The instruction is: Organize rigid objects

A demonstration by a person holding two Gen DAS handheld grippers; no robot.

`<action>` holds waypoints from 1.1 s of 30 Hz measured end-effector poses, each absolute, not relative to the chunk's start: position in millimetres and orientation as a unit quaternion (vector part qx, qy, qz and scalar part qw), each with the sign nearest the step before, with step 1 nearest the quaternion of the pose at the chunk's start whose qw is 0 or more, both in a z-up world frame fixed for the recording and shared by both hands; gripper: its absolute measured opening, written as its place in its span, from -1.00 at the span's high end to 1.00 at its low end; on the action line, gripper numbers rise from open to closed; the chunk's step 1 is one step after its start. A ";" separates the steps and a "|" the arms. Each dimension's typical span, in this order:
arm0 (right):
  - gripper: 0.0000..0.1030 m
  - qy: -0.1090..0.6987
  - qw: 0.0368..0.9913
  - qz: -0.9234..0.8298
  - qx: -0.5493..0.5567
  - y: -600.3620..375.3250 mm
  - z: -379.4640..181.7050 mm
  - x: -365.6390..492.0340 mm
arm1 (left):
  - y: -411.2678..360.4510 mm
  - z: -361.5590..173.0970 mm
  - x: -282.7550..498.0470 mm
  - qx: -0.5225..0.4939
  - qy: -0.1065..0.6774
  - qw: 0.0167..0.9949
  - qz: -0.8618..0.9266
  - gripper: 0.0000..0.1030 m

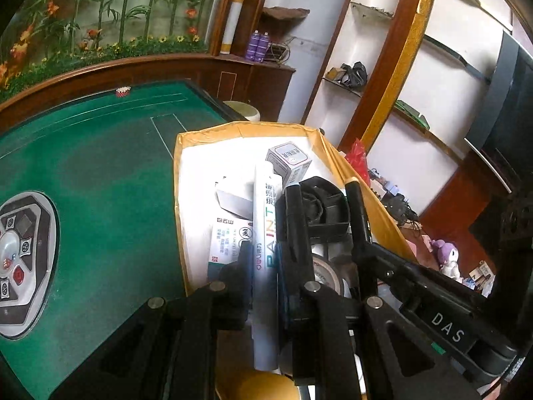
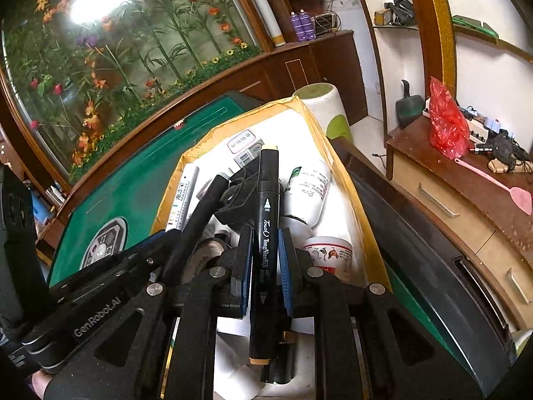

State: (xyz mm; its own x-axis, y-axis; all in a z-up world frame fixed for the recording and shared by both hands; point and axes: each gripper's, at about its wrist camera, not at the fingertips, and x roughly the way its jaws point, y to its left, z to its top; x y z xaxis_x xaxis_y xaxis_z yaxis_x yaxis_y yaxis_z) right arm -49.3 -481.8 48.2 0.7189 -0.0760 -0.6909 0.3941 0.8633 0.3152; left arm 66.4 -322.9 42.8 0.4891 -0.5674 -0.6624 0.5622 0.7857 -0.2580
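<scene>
A white box with yellow taped rims stands on the green table and holds several items. My left gripper is shut on a white paint marker and holds it over the box. My right gripper is shut on a black art marker over the same box. The right gripper's fingers show in the left wrist view, and the left gripper's arm shows in the right wrist view. In the box lie a small grey carton, a white medicine box, white bottles, a tape roll and a black plastic part.
The green mahjong table has a grey control hub at the left and a small red-white piece at its far edge. A wooden drawer unit with a red bag and a pink swatter stands at the right. A white stool stands behind the box.
</scene>
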 end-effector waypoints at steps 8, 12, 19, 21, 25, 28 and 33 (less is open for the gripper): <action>0.56 0.358 0.900 -0.152 0.198 -476.8 52.2 -55.6 | -323.8 45.5 55.6 0.011 0.370 0.869 -0.329 0.47; 0.00 0.341 0.905 -0.175 0.183 -475.8 61.8 -68.1 | -315.6 49.4 47.4 -0.004 0.360 0.872 -0.332 -0.24; -0.01 0.309 0.920 -0.168 0.173 -461.3 81.2 -90.9 | -306.8 68.5 14.5 0.036 0.298 0.900 -0.317 -0.36; -0.01 0.305 0.923 -0.175 0.159 -452.2 86.5 -97.0 | -300.7 74.0 3.8 0.048 0.274 0.911 -0.305 -0.49; -0.16 0.300 0.926 -0.176 0.144 -437.5 91.1 -106.6 | -285.4 82.4 -14.2 0.069 0.236 0.926 -0.285 -0.53; -0.18 0.300 0.928 -0.173 0.137 -426.2 91.7 -112.4 | -273.8 83.5 -24.5 0.087 0.221 0.935 -0.264 -0.58; -0.18 0.305 0.931 -0.164 0.117 -398.3 90.1 -119.4 | -247.5 82.6 -38.1 0.102 0.211 0.943 -0.235 -0.62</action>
